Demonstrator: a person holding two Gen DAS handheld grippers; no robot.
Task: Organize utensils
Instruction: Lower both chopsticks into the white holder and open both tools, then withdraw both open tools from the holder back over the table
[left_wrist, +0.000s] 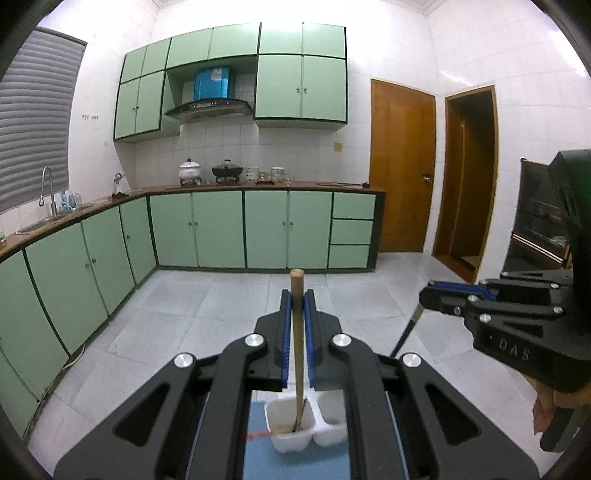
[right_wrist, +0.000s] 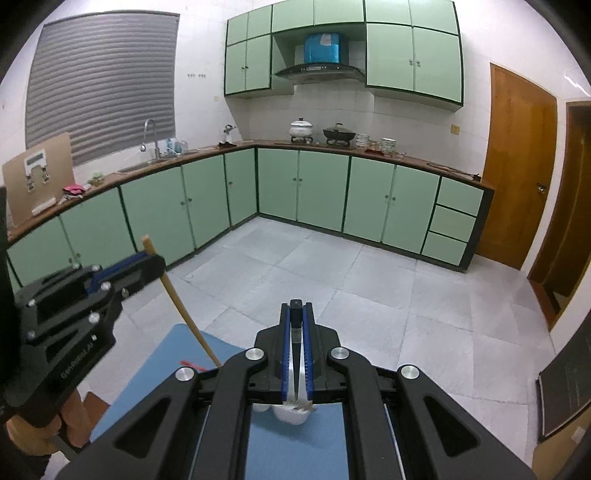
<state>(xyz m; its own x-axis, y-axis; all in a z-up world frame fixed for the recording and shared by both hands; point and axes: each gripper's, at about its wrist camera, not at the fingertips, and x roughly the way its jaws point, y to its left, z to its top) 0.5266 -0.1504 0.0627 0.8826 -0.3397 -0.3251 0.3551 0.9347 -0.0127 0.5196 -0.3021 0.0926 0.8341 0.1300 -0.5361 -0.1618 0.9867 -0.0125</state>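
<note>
- Our left gripper (left_wrist: 297, 299) is clenched on a wooden-handled utensil (left_wrist: 297, 332); the handle runs up between the blue pads toward twelve o'clock in the left wrist view, its rounded end poking just past the fingertips.
- Our right gripper (right_wrist: 296, 310) is likewise clamped on a dark-handled utensil (right_wrist: 295, 314), whose pale blade or shaft runs back toward six o'clock between the pads.
- Straight below, at six o'clock in both views, sits the white divided holder (left_wrist: 306, 428) on the blue mat (left_wrist: 295, 461). The wooden utensil's lower end still reaches into the holder's left compartment; its long axis is near upright.
- The right utensil's lower end hangs just over the holder's rim; we cannot tell whether it touches.
- We judge the left hand the nearer to its compartment, so the coming move turns on that upright axis staying in line with the cup below.
- Farther out: grey tiled floor (left_wrist: 221, 302), then green cabinets (left_wrist: 218, 229) at twelve o'clock.
</note>
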